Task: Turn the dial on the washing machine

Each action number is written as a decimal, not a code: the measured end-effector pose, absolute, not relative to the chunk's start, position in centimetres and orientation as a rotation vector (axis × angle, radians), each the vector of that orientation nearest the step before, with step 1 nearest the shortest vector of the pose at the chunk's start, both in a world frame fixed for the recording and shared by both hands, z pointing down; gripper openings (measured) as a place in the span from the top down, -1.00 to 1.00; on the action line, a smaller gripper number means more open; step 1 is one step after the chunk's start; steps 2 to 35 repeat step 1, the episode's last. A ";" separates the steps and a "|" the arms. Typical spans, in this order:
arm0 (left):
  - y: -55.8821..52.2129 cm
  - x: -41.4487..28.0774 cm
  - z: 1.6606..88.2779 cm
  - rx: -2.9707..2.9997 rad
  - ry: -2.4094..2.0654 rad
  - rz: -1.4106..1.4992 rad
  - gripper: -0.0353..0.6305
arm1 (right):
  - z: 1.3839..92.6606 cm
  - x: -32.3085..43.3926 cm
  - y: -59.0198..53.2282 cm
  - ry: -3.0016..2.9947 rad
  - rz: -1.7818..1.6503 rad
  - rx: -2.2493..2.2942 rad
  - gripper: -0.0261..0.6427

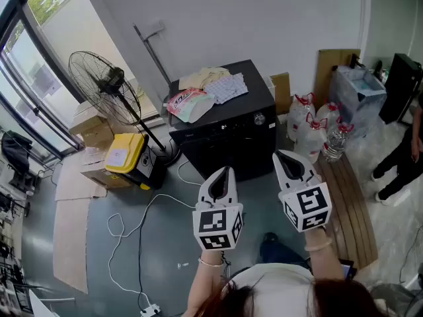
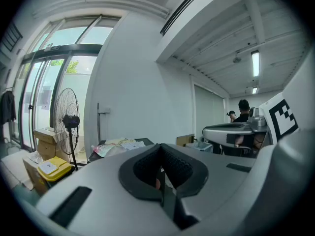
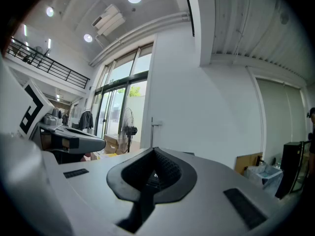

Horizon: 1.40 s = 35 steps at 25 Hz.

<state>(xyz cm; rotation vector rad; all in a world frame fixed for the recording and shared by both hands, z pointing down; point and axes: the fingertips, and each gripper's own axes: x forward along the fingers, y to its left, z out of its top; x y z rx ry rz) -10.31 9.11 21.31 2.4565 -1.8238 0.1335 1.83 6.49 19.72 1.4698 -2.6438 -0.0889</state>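
A black washing machine (image 1: 228, 134) stands against the white wall, with a small silver dial (image 1: 260, 119) on its front panel near the right end. My left gripper (image 1: 225, 171) hovers in front of the machine, below its front face, jaws shut and empty. My right gripper (image 1: 284, 156) is held beside it, lower right of the dial and apart from it, also shut with nothing between its jaws. In the left gripper view the machine's top (image 2: 120, 145) shows beyond my closed left gripper (image 2: 161, 163). The right gripper view shows my shut right gripper (image 3: 153, 167) and the wall.
Clothes and a pink packet (image 1: 188, 102) lie on the machine's top. A standing fan (image 1: 106, 88) and a yellow box (image 1: 125, 153) are to the left, with a white cable (image 1: 142, 226) on the floor. Water bottles (image 1: 310, 127) and a wooden bench (image 1: 350, 210) are to the right. A person (image 1: 403, 157) stands at the right edge.
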 end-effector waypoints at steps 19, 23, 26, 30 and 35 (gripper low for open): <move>8.8 -10.3 21.3 2.456 -1.824 0.136 0.85 | 19.7 1.8 6.2 -2.643 -0.088 1.469 0.84; 8.8 -10.3 21.3 2.456 -1.824 0.136 0.85 | 19.7 1.8 6.2 -2.643 -0.088 1.469 0.84; 8.8 -10.3 21.3 2.456 -1.824 0.136 0.85 | 19.7 1.8 6.2 -2.643 -0.088 1.469 0.84; 8.8 -10.3 21.3 2.456 -1.824 0.136 0.85 | 19.7 1.8 6.2 -2.643 -0.088 1.469 0.84; 8.8 -10.3 21.3 2.456 -1.824 0.136 0.85 | 19.7 1.8 6.2 -2.643 -0.088 1.469 0.84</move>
